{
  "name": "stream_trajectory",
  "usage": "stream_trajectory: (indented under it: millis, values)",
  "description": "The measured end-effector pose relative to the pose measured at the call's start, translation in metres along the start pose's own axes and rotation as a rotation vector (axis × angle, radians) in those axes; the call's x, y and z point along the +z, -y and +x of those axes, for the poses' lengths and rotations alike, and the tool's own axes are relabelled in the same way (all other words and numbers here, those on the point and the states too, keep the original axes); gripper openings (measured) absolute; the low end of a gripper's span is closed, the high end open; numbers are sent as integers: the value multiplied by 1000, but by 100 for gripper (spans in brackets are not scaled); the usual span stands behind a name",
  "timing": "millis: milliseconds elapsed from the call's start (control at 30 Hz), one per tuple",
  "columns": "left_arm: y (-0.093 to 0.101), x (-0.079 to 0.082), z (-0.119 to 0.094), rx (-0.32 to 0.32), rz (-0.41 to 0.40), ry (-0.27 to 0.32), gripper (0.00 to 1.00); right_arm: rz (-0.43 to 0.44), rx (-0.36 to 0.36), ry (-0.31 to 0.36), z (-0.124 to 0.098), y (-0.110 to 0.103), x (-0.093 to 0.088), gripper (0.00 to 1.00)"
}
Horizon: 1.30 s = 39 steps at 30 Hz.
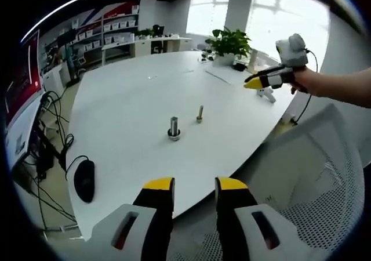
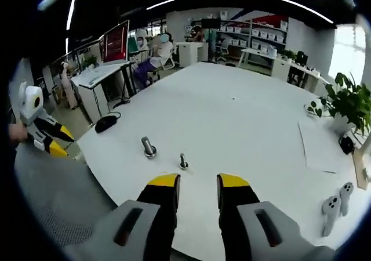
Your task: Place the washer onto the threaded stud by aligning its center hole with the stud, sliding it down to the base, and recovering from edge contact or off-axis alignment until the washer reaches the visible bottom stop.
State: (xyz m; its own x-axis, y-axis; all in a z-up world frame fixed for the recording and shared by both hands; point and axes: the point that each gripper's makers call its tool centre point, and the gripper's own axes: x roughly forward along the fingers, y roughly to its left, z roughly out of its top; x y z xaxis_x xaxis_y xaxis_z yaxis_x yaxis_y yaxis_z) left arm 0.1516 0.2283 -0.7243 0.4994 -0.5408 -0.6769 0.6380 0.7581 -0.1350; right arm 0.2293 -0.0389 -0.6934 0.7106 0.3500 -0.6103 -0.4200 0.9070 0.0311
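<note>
Hovering empty with jaws apart, the left gripper (image 1: 194,185) and right gripper (image 2: 197,182) face two studs on the white table (image 1: 133,93). Any washer is too small to make out. Approach the nearer stud (image 1: 174,127) straight from above.

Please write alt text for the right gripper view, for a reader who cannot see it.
The right claw hangs open and empty over a large white table, just short of two upright metal studs. The left claw shows at the left edge, a potted plant at the right.
</note>
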Motion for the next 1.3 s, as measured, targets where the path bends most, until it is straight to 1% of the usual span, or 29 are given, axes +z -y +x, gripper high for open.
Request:
stream_trajectory:
  millis: [67, 133, 233, 300, 367, 433, 467, 500, 533, 567, 600, 633, 667, 700, 767, 833, 900, 967, 1033, 1067, 1100, 1167, 1233, 1267, 1300]
  values:
    - [0, 1, 0, 5, 5, 3, 26, 13, 1, 16, -10, 1, -3, 30]
    - [-2, 3, -2, 13, 2, 15, 26, 39, 10, 47, -17, 0, -3, 32]
    - [-5, 7, -3, 27, -9, 36, 26, 129, 26, 95, -29, -2, -6, 37]
    - [-6, 10, -5, 32, -13, 52, 26, 145, 28, 110, -37, -4, -7, 37]
    - [-7, 12, -6, 39, -13, 66, 26, 138, 23, 147, -48, -6, -4, 37]
    - [-9, 14, -8, 57, -14, 83, 27, 143, 7, 146, -56, -8, -8, 37]
    - [-10, 16, -9, 61, -16, 90, 27, 206, 8, 167, -58, -8, -9, 37]
    - [-12, 17, -10, 72, -15, 97, 27, 242, 37, 175, -58, -14, -10, 38]
    - [-13, 18, -10, 80, -15, 102, 27, 257, 56, 165, -57, -18, -12, 39]
    - [-14, 19, -11, 88, -20, 108, 28, 253, 54, 139, -56, -21, -18, 39]
    - [-15, 20, -12, 91, -25, 113, 28, 248, 54, 128, -55, -22, -21, 39]
    - [-16, 20, -13, 92, -29, 118, 28, 240, 56, 135, -56, -25, -21, 39]
    - [-16, 21, -13, 94, -32, 123, 28, 238, 55, 163, -56, -26, -18, 39]
    - [-17, 21, -14, 99, -32, 125, 28, 237, 62, 164, -56, -28, -16, 39]
    - [-16, 23, -15, 103, -19, 136, 28, 206, 67, 183, -56, -30, -12, 38]
    - [-15, 26, -15, 107, 2, 146, 28, 181, 68, 174, -53, -29, -14, 38]
    - [-15, 26, -15, 109, 5, 147, 28, 194, 83, 171, -52, -31, -16, 40]
    - [-13, 29, -16, 92, -21, 167, 29, 192, 88, 149, -50, -31, -22, 41]
    - [-14, 30, -18, 107, -21, 176, 29, 177, 88, 135, -50, -32, -26, 41]
    - [-18, 31, -19, 130, -9, 182, 29, 167, 86, 131, -50, -33, -26, 40]
    - [-19, 31, -19, 139, -5, 176, 29, 149, 80, 136, -51, -32, -25, 40]
    - [-17, 30, -17, 128, -15, 166, 30, 123, 70, 145, -51, -30, -22, 39]
    - [-12, 34, -17, 110, -12, 185, 31, 126, 77, 135, -49, -30, -24, 39]
    - [-12, 35, -16, 113, -1, 183, 31, 132, 79, 124, -48, -30, -27, 39]
    - [-11, 33, -15, 122, 19, 165, 31, 143, 81, 116, -48, -30, -29, 39]
